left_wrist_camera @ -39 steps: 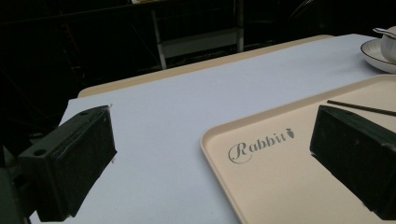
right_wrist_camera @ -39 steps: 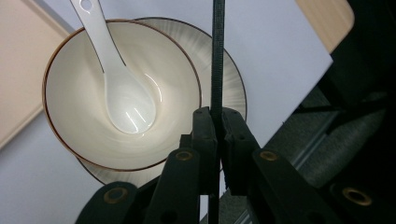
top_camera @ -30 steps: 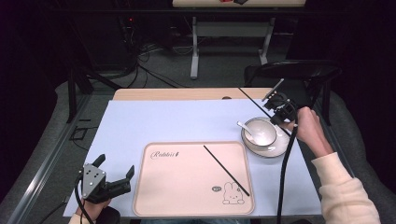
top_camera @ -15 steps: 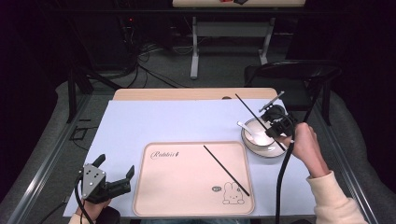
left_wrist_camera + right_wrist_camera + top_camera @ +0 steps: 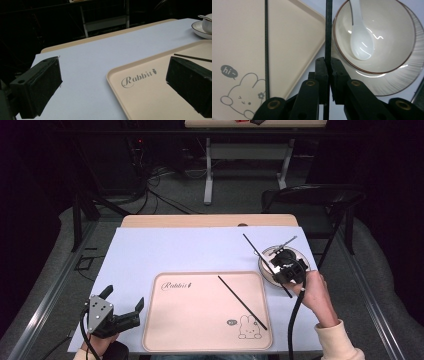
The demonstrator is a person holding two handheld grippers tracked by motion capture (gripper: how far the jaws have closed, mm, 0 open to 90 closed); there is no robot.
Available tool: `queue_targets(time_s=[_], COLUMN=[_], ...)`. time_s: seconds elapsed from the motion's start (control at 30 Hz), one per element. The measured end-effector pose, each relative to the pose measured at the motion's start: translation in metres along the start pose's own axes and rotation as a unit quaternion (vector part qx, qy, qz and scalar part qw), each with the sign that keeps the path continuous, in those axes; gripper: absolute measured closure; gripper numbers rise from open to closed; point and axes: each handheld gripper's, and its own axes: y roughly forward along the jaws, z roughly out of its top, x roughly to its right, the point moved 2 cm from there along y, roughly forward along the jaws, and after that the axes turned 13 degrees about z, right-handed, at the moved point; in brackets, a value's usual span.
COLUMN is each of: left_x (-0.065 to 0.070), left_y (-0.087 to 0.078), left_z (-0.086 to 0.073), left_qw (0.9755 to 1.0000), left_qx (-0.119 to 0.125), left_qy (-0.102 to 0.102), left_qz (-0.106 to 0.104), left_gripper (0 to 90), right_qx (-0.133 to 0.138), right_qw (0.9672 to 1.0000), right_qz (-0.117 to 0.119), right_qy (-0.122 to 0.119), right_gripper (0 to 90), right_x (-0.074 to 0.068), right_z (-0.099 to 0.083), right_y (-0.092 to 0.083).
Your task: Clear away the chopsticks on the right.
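Chopstick (image 5: 328, 30) clamped within right claw (image 5: 327, 65).

A dark room surrounds the table (image 5: 210, 221), whose wooden edge shows at centre. Grey floor (image 5: 235, 200) with cables (image 5: 160, 195) fills the upper frame; a black folding chair (image 5: 310, 202) stands upper right, a white-legged bench (image 5: 245, 155) at top.

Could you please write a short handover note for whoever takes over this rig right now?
Right gripper: shut on a black chopstick, held above the table beside the bowl and its saucer.
Left gripper: open, holding nothing, at the near left corner by the tray.
Things: the second chopstick lies slantwise on the tray. A white spoon rests in the bowl.
Done: one chopstick lies on the tray.
Left, as it seems: lay the held chopstick on the tray beside the other; the bowl and spoon may follow.
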Motion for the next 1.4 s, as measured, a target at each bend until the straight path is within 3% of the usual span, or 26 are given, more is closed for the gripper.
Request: queue_targets(time_s=[0.5,0.9,1.03,1.2,1.4], left_x=[0.000,0.000,0.000,-0.001,-0.001], left_y=[-0.001,-0.001,-0.001,-0.002,-0.002], left_z=[0.000,0.000,0.000,0.000,0.000], left_qw=[1.0000,1.0000,1.0000,1.0000,1.0000], left_qx=[0.003,0.005,0.005,0.005,0.006], left_qy=[-0.001,0.001,0.000,0.000,0.001], left_qz=[-0.001,0.000,0.000,0.000,0.000], left_gripper=[0.0,0.0,0.0,0.0,0.0], right_qx=[-0.014,-0.041,-0.051,-0.056,-0.082], right_qw=[0.9991,0.9972,0.9958,0.9952,0.9931], right_qz=[0.039,0.063,0.076,0.078,0.080], right_qy=[0.003,0.000,0.011,0.018,0.028], right_gripper=[85.0,85.0,85.0,85.0,85.0], right_x=[-0.032,-0.042,-0.045,-0.045,-0.049], right_z=[-0.007,-0.012,-0.011,-0.012,-0.016], right_y=[0.031,0.062,0.069,0.075,0.090])
